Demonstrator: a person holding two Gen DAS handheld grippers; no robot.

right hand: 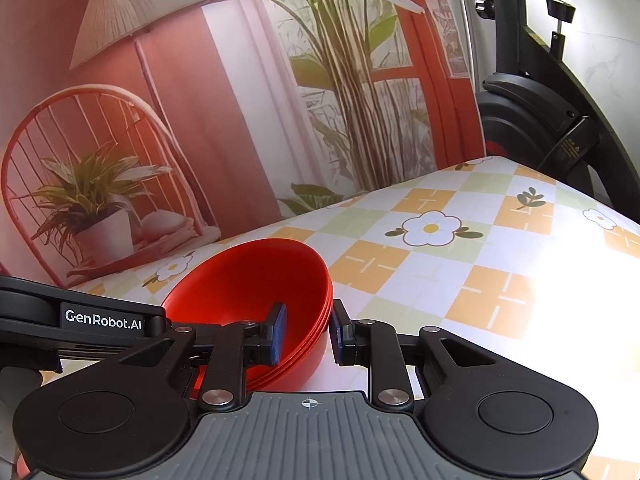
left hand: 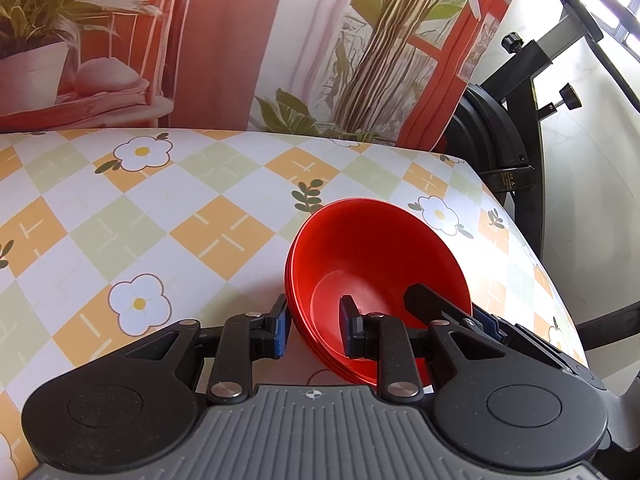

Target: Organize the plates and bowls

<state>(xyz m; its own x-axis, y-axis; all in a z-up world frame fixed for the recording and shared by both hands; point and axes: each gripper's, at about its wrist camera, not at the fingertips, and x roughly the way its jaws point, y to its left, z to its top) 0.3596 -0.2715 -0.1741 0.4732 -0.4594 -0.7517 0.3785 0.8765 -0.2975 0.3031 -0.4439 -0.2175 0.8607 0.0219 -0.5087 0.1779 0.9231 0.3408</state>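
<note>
"genrobot.ai" on left gripper (right hand: 160,324) — red bowls (right hand: 256,280)

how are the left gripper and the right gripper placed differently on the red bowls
The left gripper straddles the left rim of the red bowls, its right finger inside. The right gripper straddles the opposite, right rim, its left finger inside. In both views a gap shows between pads and rim, so neither looks clamped. Both work the same nested stack on the table.

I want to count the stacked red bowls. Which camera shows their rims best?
The right wrist view: the red bowls show layered rim edges on the side facing the right gripper. The left wrist view shows the bowls too, with rims partly behind the left gripper.
</note>
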